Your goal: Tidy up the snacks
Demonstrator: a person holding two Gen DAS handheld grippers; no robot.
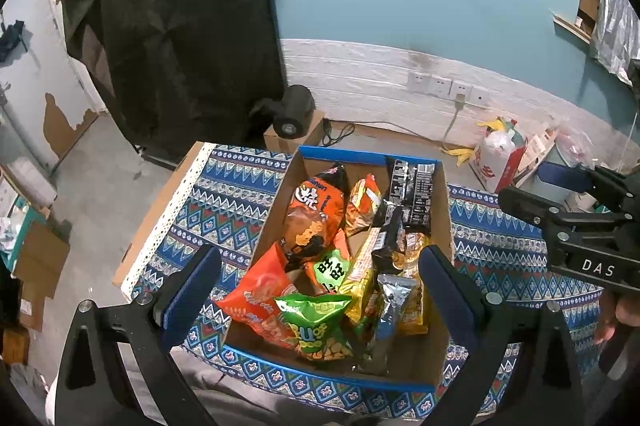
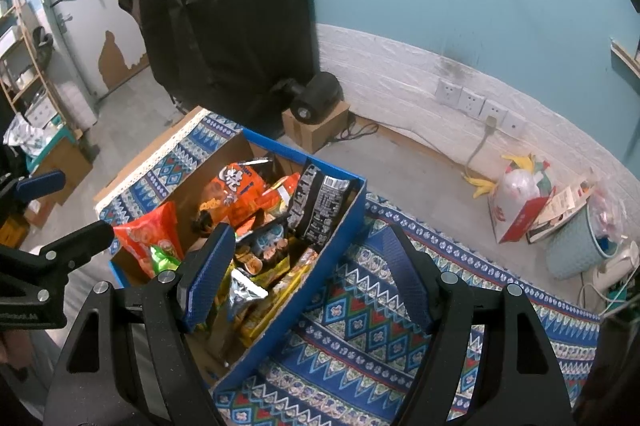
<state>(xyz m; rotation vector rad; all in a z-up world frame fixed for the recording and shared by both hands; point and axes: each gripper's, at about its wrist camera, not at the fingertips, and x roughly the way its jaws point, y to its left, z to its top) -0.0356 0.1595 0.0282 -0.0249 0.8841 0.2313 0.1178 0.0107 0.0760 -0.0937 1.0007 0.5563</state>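
Observation:
A cardboard box with a blue rim [image 1: 440,226] stands on a table under a blue patterned cloth [image 1: 224,194]. It holds several snack packets: a large orange bag [image 1: 316,214], a red-orange bag [image 1: 260,298], a green bag [image 1: 320,330], a black packet [image 1: 412,190] and a silver packet [image 1: 392,298]. My left gripper [image 1: 320,290] hovers open over the near end of the box and holds nothing. My right gripper [image 2: 310,266] is open too, over the box's right wall [image 2: 348,226], with nothing between its pads. Each gripper shows at the edge of the other's view.
The cloth [image 2: 380,326] lies bare to the right of the box. On the floor behind are a small black device on a carton [image 1: 294,114], wall sockets [image 1: 440,84], bags [image 2: 520,202] and a pale blue bin [image 2: 572,250]. A dark cloth [image 1: 180,26] hangs at the back left.

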